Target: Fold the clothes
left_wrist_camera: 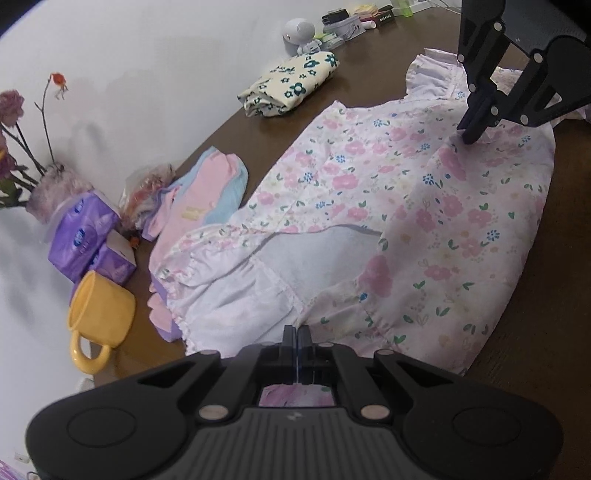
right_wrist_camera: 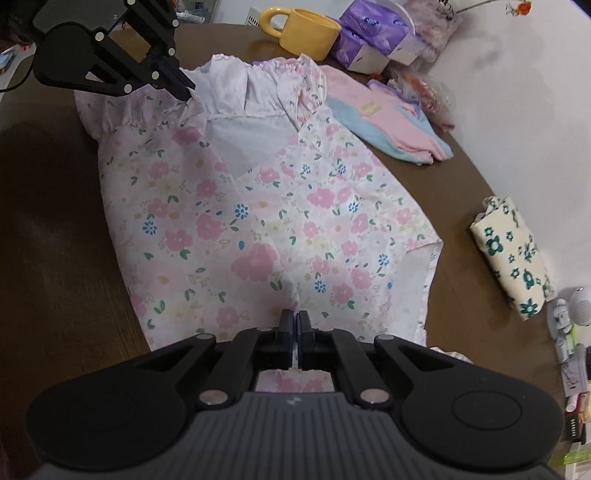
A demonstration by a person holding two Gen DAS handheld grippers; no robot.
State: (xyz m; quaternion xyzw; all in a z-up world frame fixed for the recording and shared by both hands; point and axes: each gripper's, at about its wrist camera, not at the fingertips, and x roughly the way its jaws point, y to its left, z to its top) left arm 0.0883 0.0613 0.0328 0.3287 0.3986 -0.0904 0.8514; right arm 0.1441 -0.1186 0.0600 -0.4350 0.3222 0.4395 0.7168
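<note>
Left gripper [left_wrist_camera: 296,334], fingers pressed together, pinching the ruffled neckline of the floral dress [left_wrist_camera: 388,206], which is spread on the brown table [left_wrist_camera: 546,332]. Right gripper [right_wrist_camera: 294,319], likewise closed, pinches fabric near the hem. Fabric appears thin, light and limp; seams and edges offer the firmest hold.

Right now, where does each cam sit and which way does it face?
Left wrist: on the left gripper at the dress's ruffled end, looking along the floral dress toward the right gripper; own fingers show.
Right wrist: on the right gripper at the opposite end, facing back toward the left gripper and yellow mug.
Shared: dress, mug, folded cream floral cloth, brown table.
</note>
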